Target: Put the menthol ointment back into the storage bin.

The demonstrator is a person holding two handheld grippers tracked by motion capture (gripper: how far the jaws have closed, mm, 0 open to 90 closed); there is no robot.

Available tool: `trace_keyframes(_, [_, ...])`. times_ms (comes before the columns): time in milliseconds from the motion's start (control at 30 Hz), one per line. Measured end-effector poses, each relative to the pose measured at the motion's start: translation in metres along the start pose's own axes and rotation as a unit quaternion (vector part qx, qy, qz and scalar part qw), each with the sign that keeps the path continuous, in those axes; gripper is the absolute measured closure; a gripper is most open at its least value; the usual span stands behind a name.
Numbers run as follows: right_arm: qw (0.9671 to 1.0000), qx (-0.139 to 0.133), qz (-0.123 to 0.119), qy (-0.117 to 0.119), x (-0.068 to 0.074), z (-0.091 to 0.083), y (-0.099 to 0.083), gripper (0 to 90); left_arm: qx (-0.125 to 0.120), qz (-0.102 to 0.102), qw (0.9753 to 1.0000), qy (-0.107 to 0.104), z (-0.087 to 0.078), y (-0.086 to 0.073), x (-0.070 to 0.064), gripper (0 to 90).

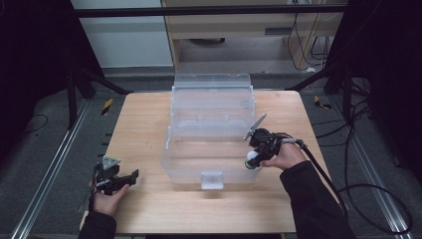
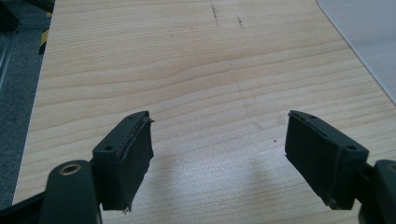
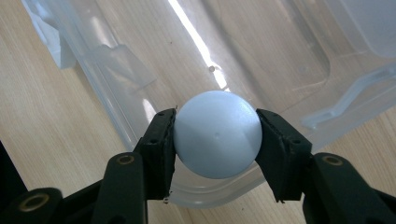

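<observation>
The wooden table [image 1: 149,119] takes up the middle of the room, pale and grained, with dark floor and cables around it. On it stands a big clear plastic box [image 1: 211,129], its lid tipped up at the far side and a small latch tab at the near wall. The box sits a little right of the table's centre, its near wall close to the person's edge.

The person's right hand [image 1: 286,157] comes in at the box's near right corner, holding the right gripper [image 1: 255,155] tilted down toward the rim. In the right gripper view the white ball [image 3: 217,134] sits squarely between the two black jaws, pressed by a pad on each side, so the claw is closed only as far as the ball's width allows and has firm hold of it. The ball hangs right over the curved rim of the box [image 3: 116,93], with the clear floor of the box beyond it and bare wood to the left. From the high view the ball [image 1: 252,158] shows as a pale spot at the box's corner.

The left gripper [image 1: 119,180] rests in the left hand [image 1: 107,199] near the table's front left, well apart from the box. Its jaws stand wide apart over bare wood, gripping nothing [image 2: 217,149].
</observation>
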State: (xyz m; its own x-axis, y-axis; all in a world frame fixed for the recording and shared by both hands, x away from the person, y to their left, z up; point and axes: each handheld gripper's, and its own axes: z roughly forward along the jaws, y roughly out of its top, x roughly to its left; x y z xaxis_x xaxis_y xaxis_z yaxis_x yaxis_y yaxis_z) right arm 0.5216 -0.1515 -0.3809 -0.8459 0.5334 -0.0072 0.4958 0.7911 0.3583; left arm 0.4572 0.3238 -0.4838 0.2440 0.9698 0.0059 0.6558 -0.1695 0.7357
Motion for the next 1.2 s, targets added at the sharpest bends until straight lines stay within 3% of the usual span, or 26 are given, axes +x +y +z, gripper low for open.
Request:
trace_keyframes(533, [0.9997,0.013,-0.017,0.012,0.002,0.019,-0.003,49.9,0.001,0.001,1.0,0.0,0.0,0.0,0.0,22.7])
trace_keyframes(967, [0.9996,0.021,-0.018,0.01,0.002,0.024,-0.003,49.7,0.002,0.001,1.0,-0.002,0.0,0.0,0.0,22.7])
trace_keyframes(1200, [0.9997,0.011,-0.019,0.011,0.001,0.022,-0.003,48.1,0.002,0.001,1.0,-0.002,0.0,0.0,0.001,22.7])
